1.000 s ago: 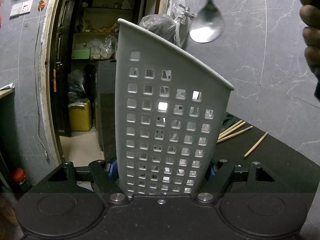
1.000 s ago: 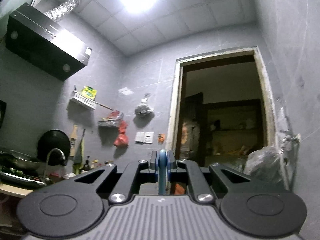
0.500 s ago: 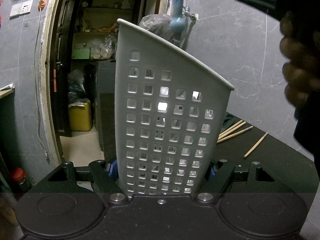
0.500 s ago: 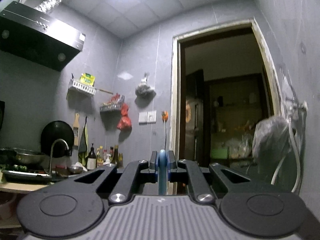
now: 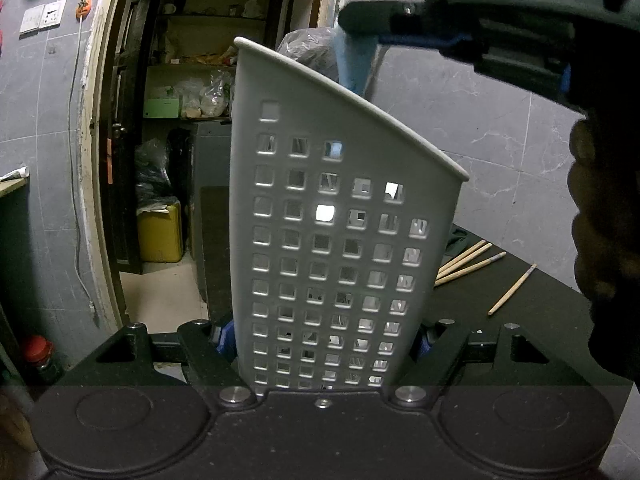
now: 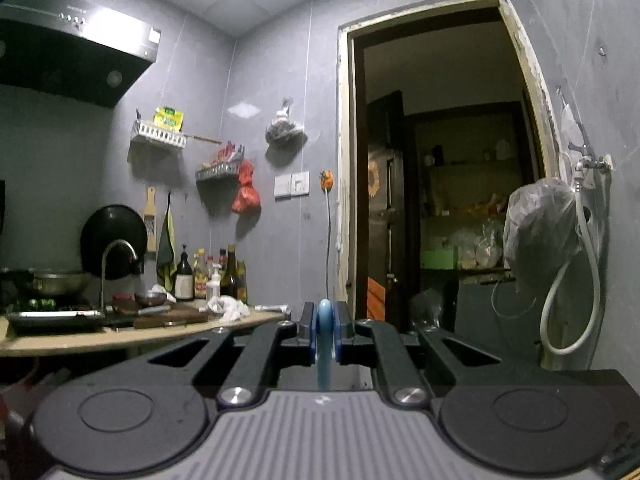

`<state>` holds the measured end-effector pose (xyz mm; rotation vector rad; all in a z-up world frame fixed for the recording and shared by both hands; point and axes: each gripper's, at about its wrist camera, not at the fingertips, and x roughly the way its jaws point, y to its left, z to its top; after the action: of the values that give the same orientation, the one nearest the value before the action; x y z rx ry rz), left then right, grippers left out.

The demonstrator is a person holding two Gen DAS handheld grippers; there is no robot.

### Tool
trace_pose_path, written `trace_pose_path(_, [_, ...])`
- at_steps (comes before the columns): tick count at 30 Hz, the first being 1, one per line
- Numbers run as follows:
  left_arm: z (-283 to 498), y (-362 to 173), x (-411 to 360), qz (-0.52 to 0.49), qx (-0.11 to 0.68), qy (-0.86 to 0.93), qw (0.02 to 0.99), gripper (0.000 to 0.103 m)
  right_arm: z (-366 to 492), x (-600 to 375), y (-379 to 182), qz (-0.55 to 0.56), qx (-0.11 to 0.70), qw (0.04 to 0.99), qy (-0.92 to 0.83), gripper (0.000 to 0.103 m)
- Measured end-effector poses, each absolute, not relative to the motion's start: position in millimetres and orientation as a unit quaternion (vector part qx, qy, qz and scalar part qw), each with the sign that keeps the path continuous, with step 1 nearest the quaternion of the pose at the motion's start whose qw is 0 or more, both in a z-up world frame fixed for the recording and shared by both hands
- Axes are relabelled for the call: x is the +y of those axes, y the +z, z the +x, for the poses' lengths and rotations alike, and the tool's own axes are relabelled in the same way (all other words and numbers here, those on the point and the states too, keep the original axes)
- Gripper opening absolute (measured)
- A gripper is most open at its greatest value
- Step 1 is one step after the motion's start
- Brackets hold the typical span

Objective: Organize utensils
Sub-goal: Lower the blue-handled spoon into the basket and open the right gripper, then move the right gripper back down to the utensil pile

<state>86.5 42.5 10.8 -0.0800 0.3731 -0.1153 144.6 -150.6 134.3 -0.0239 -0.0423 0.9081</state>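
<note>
A white perforated utensil holder (image 5: 340, 240) stands upright in the left wrist view, and my left gripper (image 5: 324, 340) is shut on its lower sides. My right gripper (image 5: 360, 32) hangs just above the holder's rim at the upper right, a person's hand (image 5: 600, 220) behind it. It is shut on a spoon's light blue handle (image 5: 354, 60), which drops behind the rim, so the bowl is hidden. In the right wrist view the blue handle (image 6: 325, 344) sits edge-on between the right gripper's (image 6: 325, 328) pads. Several wooden chopsticks (image 5: 464, 264) lie on the dark table (image 5: 540, 320).
An open doorway (image 5: 192, 140) with shelves and a yellow can (image 5: 160, 232) lies behind the holder. A grey tiled wall (image 5: 500, 140) runs along the right. In the right wrist view a counter (image 6: 120, 332) with bottles and a faucet is at the left, and a bagged tap with a hose (image 6: 560, 240) at the right.
The spoon has come down: its bowl hung above the holder's rim, now only the blue handle shows behind it. My right gripper has sunk into the left view and tipped to level.
</note>
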Motion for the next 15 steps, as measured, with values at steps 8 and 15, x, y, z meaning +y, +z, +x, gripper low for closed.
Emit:
trace_pose_path(8, [86,11,43,-0.040,0.185,-0.055,0.980,0.078,142,-155,130,-0.021,-0.007,0.903,0.429,0.015])
trace_pose_path(15, [86,12,42,-0.041,0.185,-0.055,0.980,0.078,139,-177,136,0.005,-0.025,0.913,0.407,0.059])
